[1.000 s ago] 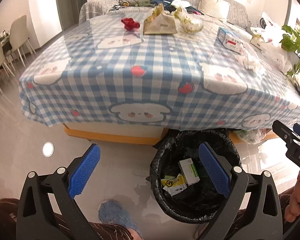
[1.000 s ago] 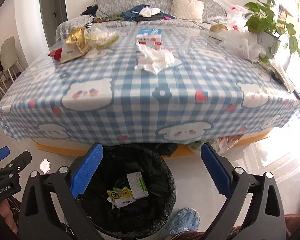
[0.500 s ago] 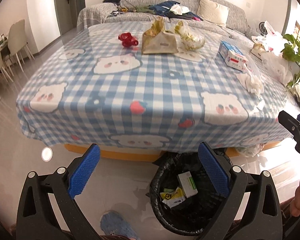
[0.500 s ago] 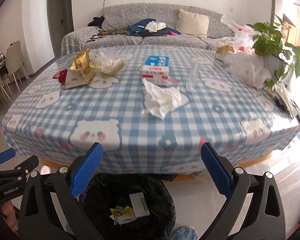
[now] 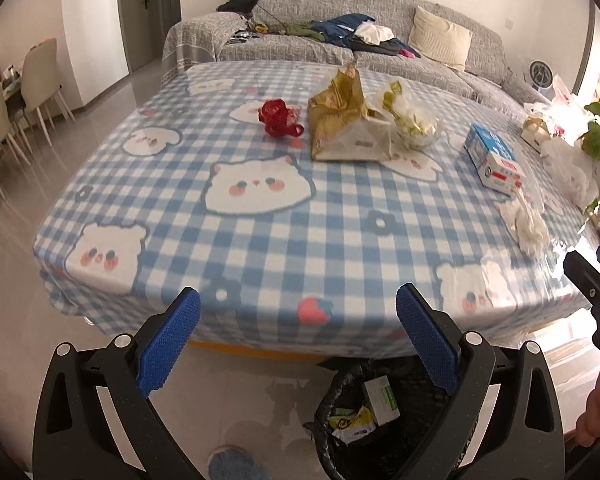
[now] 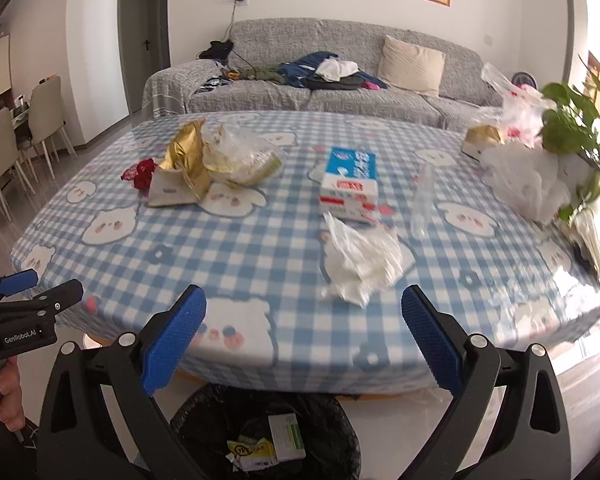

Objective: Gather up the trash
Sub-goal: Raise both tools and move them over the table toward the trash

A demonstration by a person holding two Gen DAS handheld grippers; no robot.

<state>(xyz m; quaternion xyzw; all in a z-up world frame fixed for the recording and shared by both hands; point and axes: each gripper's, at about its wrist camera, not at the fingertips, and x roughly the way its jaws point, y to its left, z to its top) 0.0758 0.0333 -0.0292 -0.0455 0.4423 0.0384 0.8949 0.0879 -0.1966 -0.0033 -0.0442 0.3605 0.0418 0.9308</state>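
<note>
A black-lined trash bin (image 5: 342,424) stands on the floor below the table's near edge, with a small box and a yellow wrapper inside; it also shows in the right wrist view (image 6: 260,404). On the checked tablecloth (image 5: 260,240) lie a red wrapper (image 5: 278,118), a gold bag (image 5: 344,124), a clear plastic bag (image 5: 414,118), a blue tissue box (image 6: 350,184) and crumpled white tissues (image 6: 360,260). My left gripper (image 5: 298,338) is open and empty at the table's near edge. My right gripper (image 6: 304,334) is open and empty, just short of the tissues.
A potted plant (image 6: 576,136) and white plastic bags (image 6: 528,184) crowd the table's right side. A clear bottle (image 6: 422,200) lies near the tissue box. A grey sofa (image 6: 340,80) stands behind the table, chairs (image 5: 16,96) at the left.
Both grippers have risen from bin level to table height and moved toward the table. Both stay open and empty.
</note>
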